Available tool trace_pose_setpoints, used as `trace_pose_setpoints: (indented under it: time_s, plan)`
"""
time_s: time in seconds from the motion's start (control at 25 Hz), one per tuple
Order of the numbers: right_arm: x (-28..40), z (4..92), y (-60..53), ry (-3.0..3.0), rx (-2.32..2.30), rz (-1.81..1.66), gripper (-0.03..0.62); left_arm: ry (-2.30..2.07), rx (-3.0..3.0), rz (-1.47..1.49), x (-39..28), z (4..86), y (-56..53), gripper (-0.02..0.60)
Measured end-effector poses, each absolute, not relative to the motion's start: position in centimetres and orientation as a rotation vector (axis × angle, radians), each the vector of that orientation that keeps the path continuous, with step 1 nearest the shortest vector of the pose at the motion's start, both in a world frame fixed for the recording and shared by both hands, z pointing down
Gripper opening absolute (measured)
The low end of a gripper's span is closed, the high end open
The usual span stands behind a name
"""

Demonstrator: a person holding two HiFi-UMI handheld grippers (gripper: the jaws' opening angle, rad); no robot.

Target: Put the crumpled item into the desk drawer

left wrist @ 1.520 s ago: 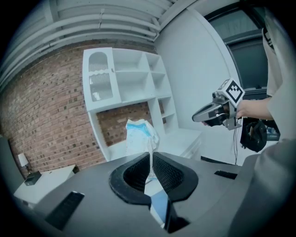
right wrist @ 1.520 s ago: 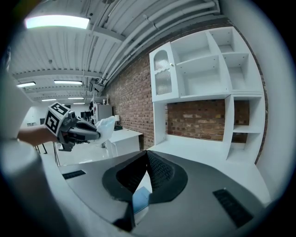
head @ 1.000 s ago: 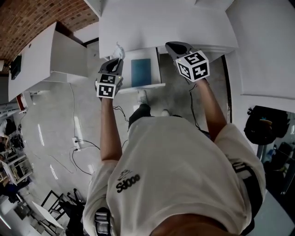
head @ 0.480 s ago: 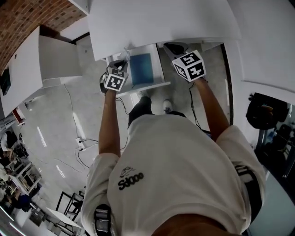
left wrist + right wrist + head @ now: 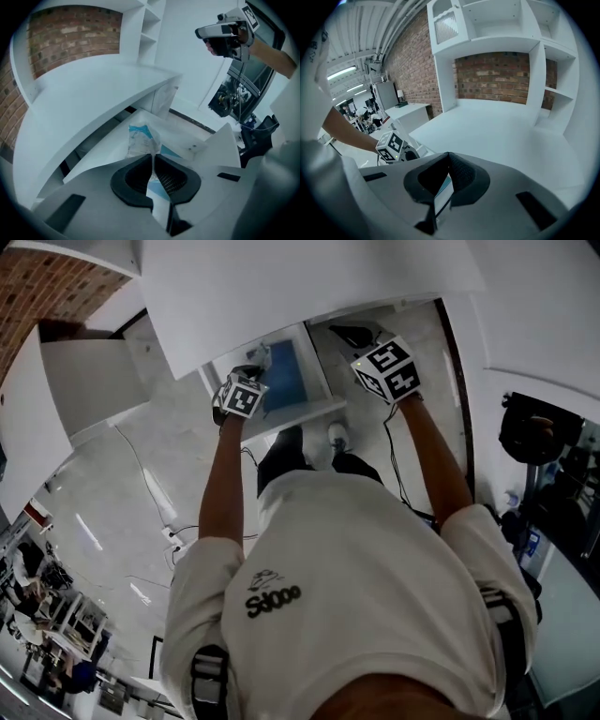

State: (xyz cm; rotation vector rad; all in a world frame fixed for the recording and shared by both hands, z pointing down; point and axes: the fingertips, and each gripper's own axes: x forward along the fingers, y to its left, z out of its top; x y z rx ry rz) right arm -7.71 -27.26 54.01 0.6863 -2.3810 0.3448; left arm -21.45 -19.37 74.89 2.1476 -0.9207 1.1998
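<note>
The crumpled item (image 5: 139, 140) is white paper with blue print, and my left gripper (image 5: 152, 155) is shut on its lower part. In the head view the left gripper (image 5: 253, 369) holds the crumpled item (image 5: 263, 356) over the left edge of the open desk drawer (image 5: 314, 412), which has a blue bottom (image 5: 287, 381). From the left gripper view the drawer (image 5: 197, 143) lies just beyond and below the item. My right gripper (image 5: 339, 332) hovers to the right of the drawer by the desk edge. Its jaws (image 5: 449, 154) are shut with nothing in them.
The white desk top (image 5: 300, 287) overhangs the back of the drawer. White shelves and a brick wall (image 5: 497, 77) stand behind it. A second white desk (image 5: 66, 381) is at the left. Cables (image 5: 178, 531) lie on the floor. A dark chair (image 5: 534, 437) stands at the right.
My left gripper has carried the crumpled item rightward, from beside the drawer to over its left edge. The right gripper has hardly moved. The head view has tilted.
</note>
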Motion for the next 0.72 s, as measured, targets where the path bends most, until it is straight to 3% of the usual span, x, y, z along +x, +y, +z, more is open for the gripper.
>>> trace_pose_setpoints:
  time_s: [0.72]
  plan:
    - [-1.9, 60.1, -26.6, -2.183, 0.794, 0.605, 0.006, -0.659, 2.101, 1.353, -17.4, 87.0, -21.3, 0.032]
